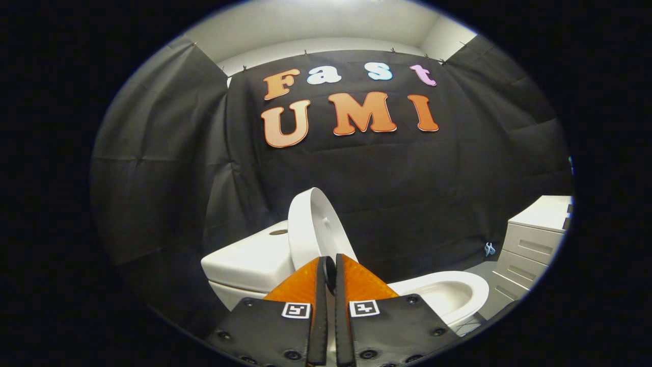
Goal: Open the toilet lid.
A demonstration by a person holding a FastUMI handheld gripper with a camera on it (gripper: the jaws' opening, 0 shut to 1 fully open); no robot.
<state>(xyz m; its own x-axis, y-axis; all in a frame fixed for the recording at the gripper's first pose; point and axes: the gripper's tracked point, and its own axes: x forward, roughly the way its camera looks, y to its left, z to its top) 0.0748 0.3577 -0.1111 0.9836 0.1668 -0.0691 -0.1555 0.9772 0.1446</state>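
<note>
A white toilet stands against the black cloth wall. Its lid [311, 224] is raised, standing nearly upright and leaning back toward the tank [249, 262], underside facing the bowl. The seat ring and bowl [458, 293] lie uncovered to the right of my fingers. My gripper [330, 261] points at the lid's lower part, which its tips hide. The two orange fingers [300, 290] are drawn together with only a thin dark slit between them, and I see nothing held in it.
A white drawer cabinet [535, 244] stands to the right of the bowl. A small blue object [489, 249] sits at the foot of the cloth wall beside it. Grey floor [479, 267] shows between toilet and cabinet.
</note>
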